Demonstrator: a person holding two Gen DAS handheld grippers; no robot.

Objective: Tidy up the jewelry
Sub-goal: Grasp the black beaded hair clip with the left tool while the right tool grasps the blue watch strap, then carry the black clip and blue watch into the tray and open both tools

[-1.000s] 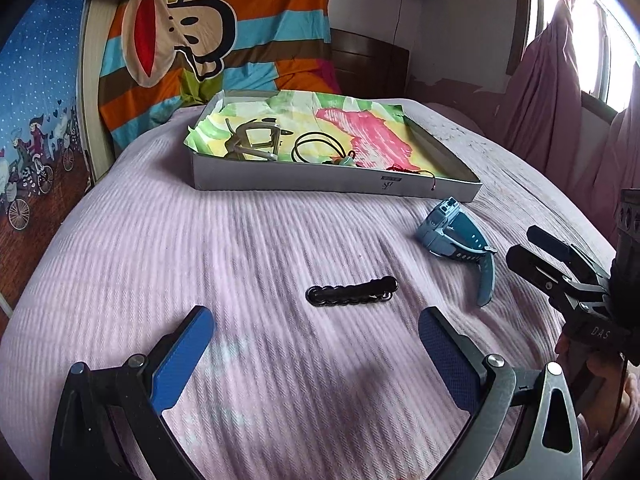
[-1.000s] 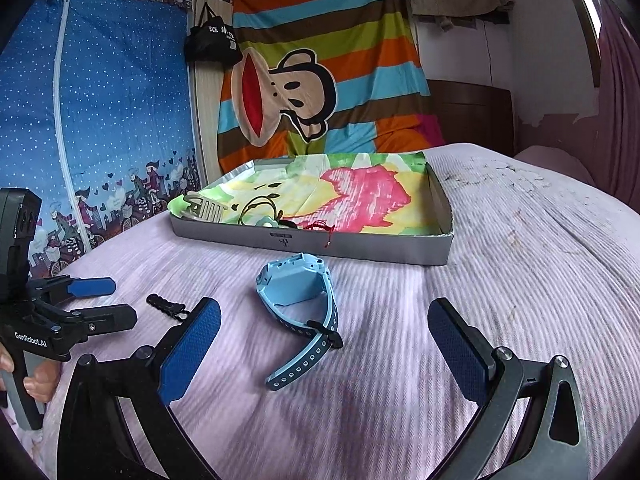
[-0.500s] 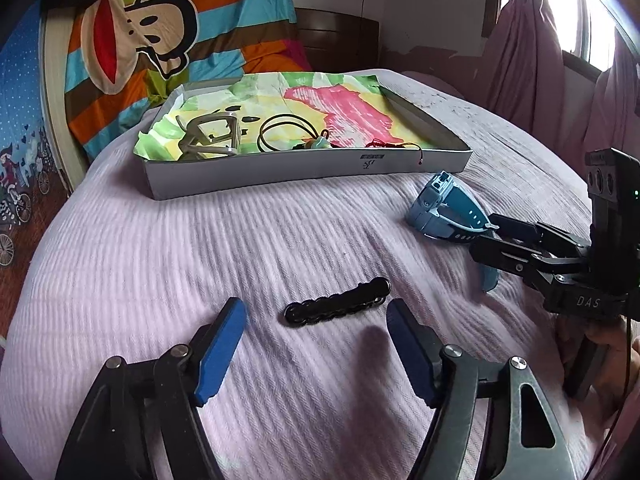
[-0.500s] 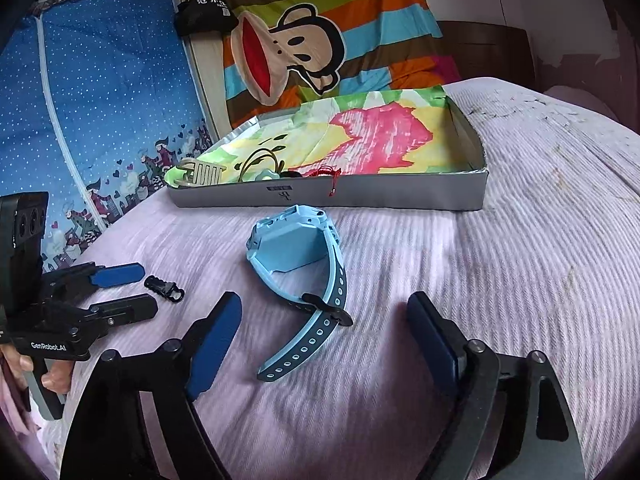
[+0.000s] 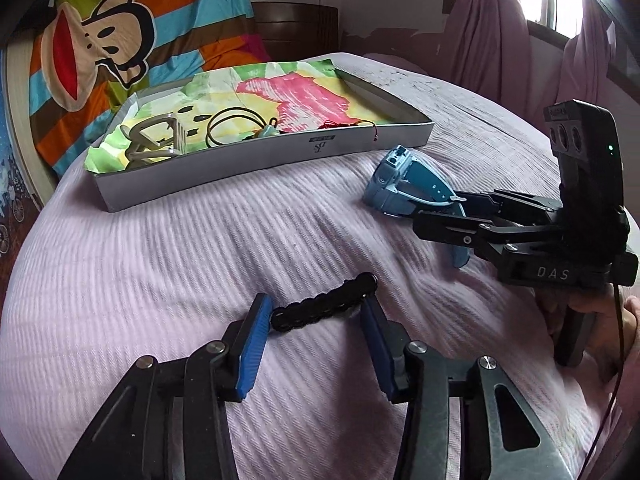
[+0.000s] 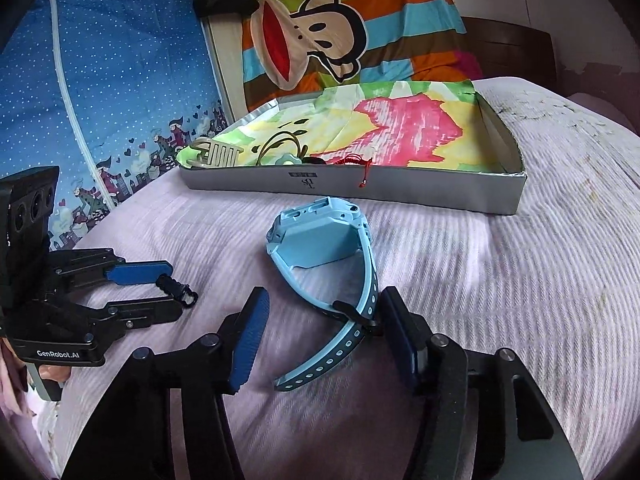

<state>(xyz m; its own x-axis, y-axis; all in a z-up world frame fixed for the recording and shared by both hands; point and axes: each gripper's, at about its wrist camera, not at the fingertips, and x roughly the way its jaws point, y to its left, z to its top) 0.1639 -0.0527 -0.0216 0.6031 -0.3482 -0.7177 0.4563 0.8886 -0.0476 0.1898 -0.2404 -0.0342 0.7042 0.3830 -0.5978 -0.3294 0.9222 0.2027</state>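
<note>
Pink bedspread (image 5: pixel 160 248) fills both frames, where I judge the job half done: several pieces lie in the tray (image 5: pixel 248 160) at upper centre, while my left gripper (image 5: pixel 316 320) brackets the black bracelet (image 5: pixel 324 304) and my right gripper (image 6: pixel 324 332) brackets the blue watch (image 6: pixel 320 240), fingers narrowed but not clamped.

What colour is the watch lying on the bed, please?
The plastic wristwatch is light blue with a darker-blue strap lining, clearest in the right wrist view.

I take the tray (image 5: pixel 256 160) as my landmark, resting on the bed (image 5: pixel 160 248). In front of it, toward its right end, lies the watch (image 6: pixel 320 240). Nearer me and left of the watch lies the bracelet (image 5: pixel 324 304). Inside the tray, at its left end, sit a clip (image 5: pixel 156 140) and a looped cord (image 5: pixel 232 124).
</note>
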